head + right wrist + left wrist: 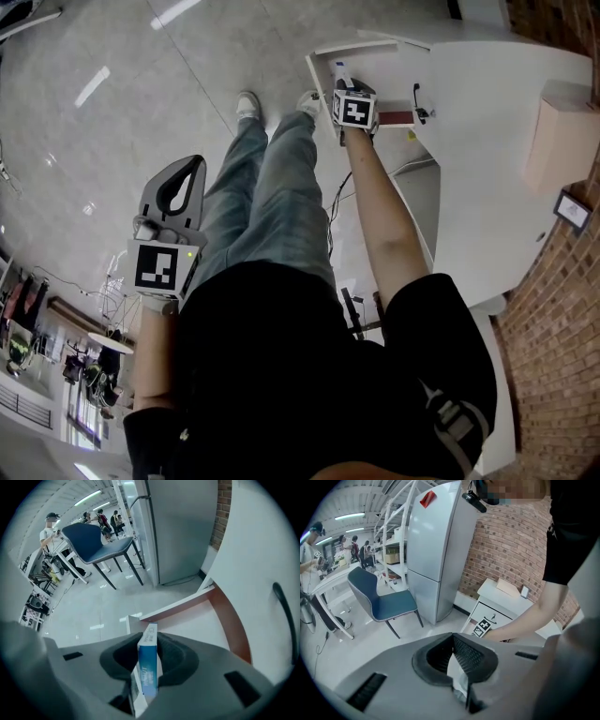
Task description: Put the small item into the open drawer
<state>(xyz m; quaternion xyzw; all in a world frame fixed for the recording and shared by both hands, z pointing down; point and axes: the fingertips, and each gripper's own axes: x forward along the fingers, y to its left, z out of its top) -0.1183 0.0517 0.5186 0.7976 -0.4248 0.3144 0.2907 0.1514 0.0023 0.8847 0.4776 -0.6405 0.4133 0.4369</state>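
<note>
The small item is a thin blue and white box [146,672], held upright on edge with my right gripper [150,641] shut on it. In the head view that gripper [345,86] hangs over the open white drawer [323,54], the box [338,69] sticking out past its tips. In the right gripper view, the drawer's pale inside and reddish-brown edge [225,616] lie just beyond the box. My left gripper [173,192] is down at the person's left side, far from the drawer. Its jaws [452,637] meet at the tips, and I see nothing held between them.
The drawer belongs to a white cabinet [487,141] against a brick wall [553,356], with a cardboard box [562,131] and a small frame [572,208] on top. A black handle [283,616] shows on a white panel. A blue chair [382,597] and grey fridge [436,550] stand nearby.
</note>
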